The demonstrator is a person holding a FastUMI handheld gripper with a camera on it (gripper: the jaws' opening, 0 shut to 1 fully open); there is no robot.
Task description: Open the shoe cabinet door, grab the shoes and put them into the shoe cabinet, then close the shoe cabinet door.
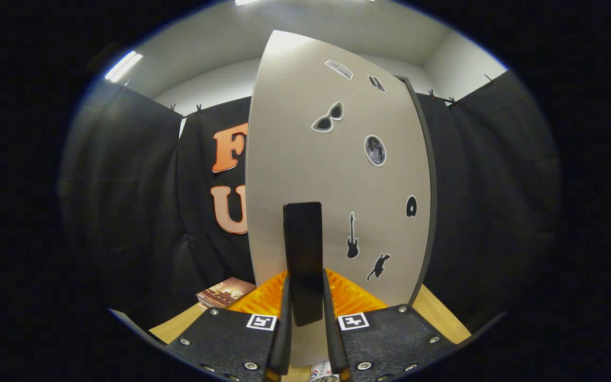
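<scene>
The shoe cabinet door (332,175) is a tall pale panel with several small stickers, and it rises straight ahead of me. A dark upright handle (303,260) stands out from its lower part. My gripper (305,302) is shut on this handle, with one finger pressed against each side of it. The cabinet's dark edge (426,212) runs along the door's right side. No shoes are in sight.
Beyond the door's left edge, a booklet (224,292) lies on the wooden tabletop (178,326). Black cloth walls stand on both sides and behind. The wooden surface continues to the right of the cabinet (441,313).
</scene>
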